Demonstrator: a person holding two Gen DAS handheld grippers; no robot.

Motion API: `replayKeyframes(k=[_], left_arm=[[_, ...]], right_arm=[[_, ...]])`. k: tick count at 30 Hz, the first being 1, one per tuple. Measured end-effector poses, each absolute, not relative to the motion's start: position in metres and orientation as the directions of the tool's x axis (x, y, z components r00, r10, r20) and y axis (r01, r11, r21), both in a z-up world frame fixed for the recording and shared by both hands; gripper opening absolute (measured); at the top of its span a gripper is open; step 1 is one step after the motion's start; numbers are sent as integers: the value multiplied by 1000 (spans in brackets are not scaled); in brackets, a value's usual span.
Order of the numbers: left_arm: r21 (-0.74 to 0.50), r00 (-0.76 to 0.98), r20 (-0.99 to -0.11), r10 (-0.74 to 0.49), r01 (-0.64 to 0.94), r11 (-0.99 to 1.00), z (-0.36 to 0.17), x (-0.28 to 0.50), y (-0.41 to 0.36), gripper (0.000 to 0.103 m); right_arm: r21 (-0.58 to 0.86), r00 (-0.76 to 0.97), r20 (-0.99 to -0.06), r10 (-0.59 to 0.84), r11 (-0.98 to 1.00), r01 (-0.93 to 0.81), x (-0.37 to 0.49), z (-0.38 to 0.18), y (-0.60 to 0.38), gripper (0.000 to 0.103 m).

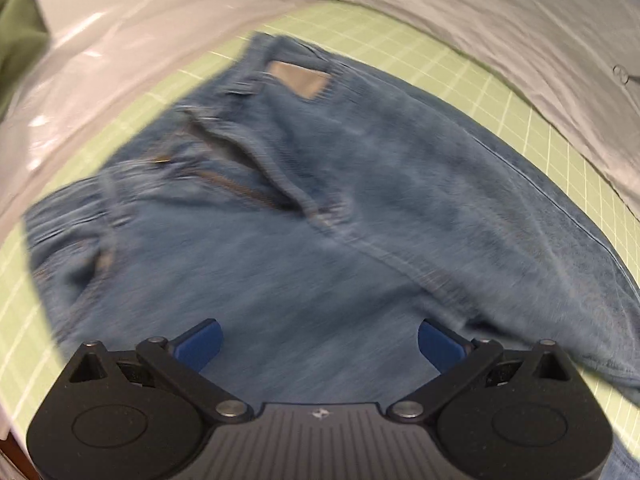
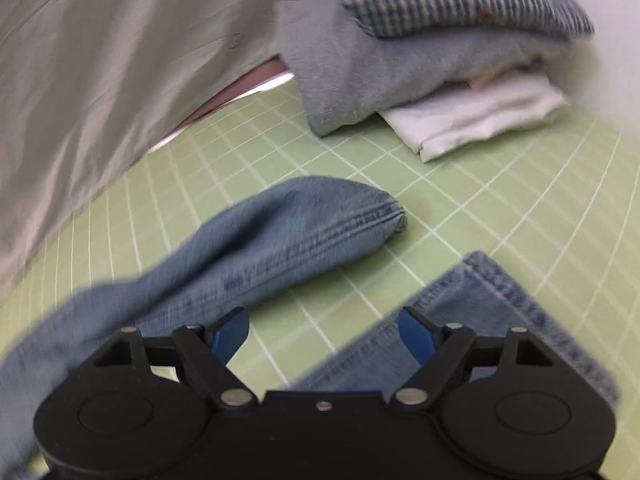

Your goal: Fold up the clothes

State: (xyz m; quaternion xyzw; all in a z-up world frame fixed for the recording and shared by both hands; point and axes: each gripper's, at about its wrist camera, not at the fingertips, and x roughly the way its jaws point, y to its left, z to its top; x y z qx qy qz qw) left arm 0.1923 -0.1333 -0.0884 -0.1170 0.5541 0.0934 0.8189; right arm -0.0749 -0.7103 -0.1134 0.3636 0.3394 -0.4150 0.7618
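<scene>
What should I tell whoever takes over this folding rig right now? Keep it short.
Left tool: open, empty, over the upper legs of the blue denim jeans.
Right tool: open, empty, between the two hem ends.
Jeans lie unfolded, fly open, legs apart on the green gridded mat.
Done: a stack of folded clothes sits at the mat's far side, striped piece on top.
Left: fold the jeans. A pale grey button shirt lies beyond them, apparently unfolded.
</scene>
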Motion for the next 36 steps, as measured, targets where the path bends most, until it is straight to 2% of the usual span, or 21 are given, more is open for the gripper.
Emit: replayKeyframes(k=[2,4,5,6,8,9,12,16,19,21,22,24,25,26,29,32,36], left_arm=[[-83,364,-931,16,-254,964,-96,211,-146,103],[-47,352,-935,40,-236,971,-102,222,-157,103],[-35,342,-938,49,-234,972,-106,224,-159,103],[-28,334,-941,54,-236,971,-109,227,-161,103],[-45,331,-943,42,-252,967,-113,228,-159,103],[-44,334,-941,42,-247,968,-113,228,-159,103],[-39,345,-938,45,-234,971,-114,226,-161,103],[-39,349,-936,42,-223,974,-114,224,-163,103],[-32,353,-934,46,-214,976,-114,222,-165,103],[-16,354,-933,61,-211,977,-115,220,-168,103],[-8,353,-933,68,-209,978,-115,220,-169,103],[-5,352,-933,69,-205,979,-115,219,-170,103],[-5,352,-933,68,-203,979,-116,218,-170,103],[-4,352,-933,68,-199,980,-115,218,-169,103],[3,353,-932,75,-200,980,-115,216,-171,103],[6,348,-934,78,-204,979,-115,216,-171,103],[5,344,-936,76,-203,979,-113,217,-170,103]], right_arm=[[375,463,-813,-353,292,880,-73,-123,-730,81],[447,498,-792,-353,221,867,-71,-130,-743,75],[473,516,-779,-356,204,857,-69,-133,-748,58],[496,538,-765,-354,210,843,-65,-133,-753,34],[513,574,-741,-348,259,818,-49,-129,-758,15],[496,580,-737,-349,305,813,-38,-124,-760,8],[467,632,-683,-366,447,763,-2,-90,-764,7],[531,774,-490,-400,567,629,16,-25,-769,6],[513,804,-423,-418,620,593,13,-3,-760,6],[421,739,-503,-449,619,663,12,-18,-755,8],[374,679,-583,-447,594,712,8,-35,-756,10],[271,518,-752,-408,526,806,-2,-77,-761,20],[210,427,-821,-380,495,843,-7,-98,-763,20],[186,383,-849,-364,474,861,-17,-111,-763,21],[199,365,-859,-360,421,885,-47,-124,-760,42],[235,385,-841,-379,385,893,-59,-120,-765,44],[217,421,-819,-389,471,855,-44,-117,-769,49]])
